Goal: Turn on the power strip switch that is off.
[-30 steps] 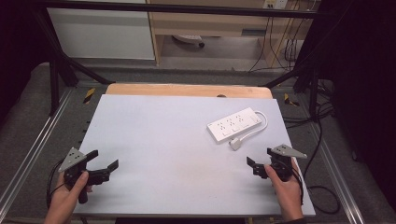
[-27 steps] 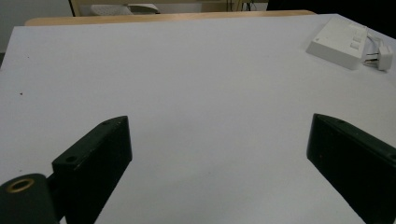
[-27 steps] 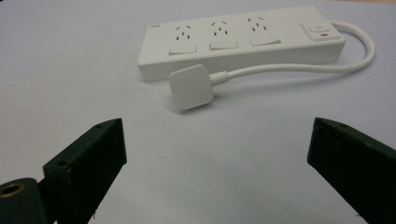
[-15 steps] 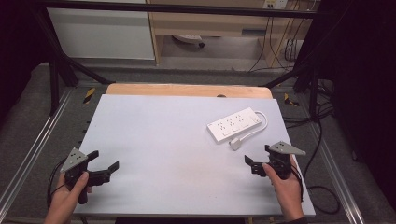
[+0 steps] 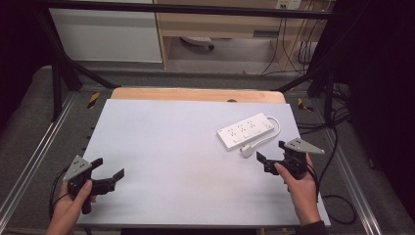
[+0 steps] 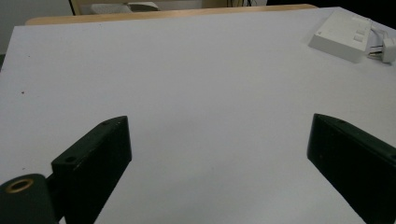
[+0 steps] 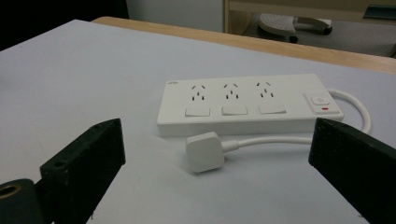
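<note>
1. Presently, a white power strip [image 5: 245,130] is lying flat on the right half of the pale worktop [image 5: 186,147], set at a slant, its sockets facing up.
2. In the right gripper view, the strip is showing three sockets, each with a button below it, and a switch with a red mark at its right end.
3. Its white cable [image 7: 355,114] is looping out from the switch end and running back along the near side of the strip.
4. The cable is ending in a white plug [image 7: 204,151], which is resting on the worktop just beside the strip's near edge.
5. The right gripper [image 5: 270,155] is being held in the person's right hand [image 5: 298,183] at the near right of the worktop, near the plug but not touching it; its jaws are standing wide apart with nothing between them.
6. The left gripper [image 5: 108,172] is being held in the left hand [image 5: 71,210] at the near left corner, well apart from the strip; its jaws are likewise spread and holding nothing.
7. A wooden edge [image 5: 195,94] is showing along the far side of the worktop.
</note>
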Available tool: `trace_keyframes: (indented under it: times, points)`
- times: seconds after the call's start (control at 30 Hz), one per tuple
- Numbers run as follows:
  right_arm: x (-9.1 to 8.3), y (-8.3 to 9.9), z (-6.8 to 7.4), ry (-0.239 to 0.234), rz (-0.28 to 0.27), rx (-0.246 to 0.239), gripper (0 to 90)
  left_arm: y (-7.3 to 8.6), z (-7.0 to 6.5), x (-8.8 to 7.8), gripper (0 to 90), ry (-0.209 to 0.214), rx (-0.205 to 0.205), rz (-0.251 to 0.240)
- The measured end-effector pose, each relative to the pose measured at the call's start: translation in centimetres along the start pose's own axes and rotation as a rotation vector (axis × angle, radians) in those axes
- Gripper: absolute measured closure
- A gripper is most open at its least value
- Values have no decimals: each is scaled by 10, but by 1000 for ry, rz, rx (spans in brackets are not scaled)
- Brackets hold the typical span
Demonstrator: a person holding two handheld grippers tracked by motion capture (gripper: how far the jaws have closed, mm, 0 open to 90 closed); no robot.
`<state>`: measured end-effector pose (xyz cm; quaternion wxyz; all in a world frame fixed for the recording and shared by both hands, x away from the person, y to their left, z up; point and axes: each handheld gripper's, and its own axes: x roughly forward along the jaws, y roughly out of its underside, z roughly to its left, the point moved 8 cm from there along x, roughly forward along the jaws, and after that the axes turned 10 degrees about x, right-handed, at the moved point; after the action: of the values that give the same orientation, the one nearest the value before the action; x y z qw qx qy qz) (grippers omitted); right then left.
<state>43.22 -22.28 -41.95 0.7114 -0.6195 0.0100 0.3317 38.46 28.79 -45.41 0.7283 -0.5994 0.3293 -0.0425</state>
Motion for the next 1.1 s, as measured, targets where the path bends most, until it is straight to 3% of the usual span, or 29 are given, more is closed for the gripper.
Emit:
trace_keyframes:
  times: [0.33, 0.5, 0.6, 0.7, 0.8, 1.1]
  points:
    - [4, -19, -5, 15, -14, 17, 41, 1, -1, 2, 61, -1, 3, 6]
    - [9, -27, -9, 27, -21, 12, 38, 5, -9, 8, 61, 20, 42, 42]
    - [10, -31, -12, 39, -25, 15, 38, 5, -8, 8, 61, 18, 35, 37]
    - [13, -36, -17, 52, -44, 49, 41, 6, -7, 8, 61, 16, 29, 39]
    - [15, -42, -21, 73, -67, 43, 39, 5, -7, 7, 61, 17, 29, 36]
    - [21, -55, -27, 84, -52, 36, 40, 6, -5, 7, 63, 16, 20, 38]
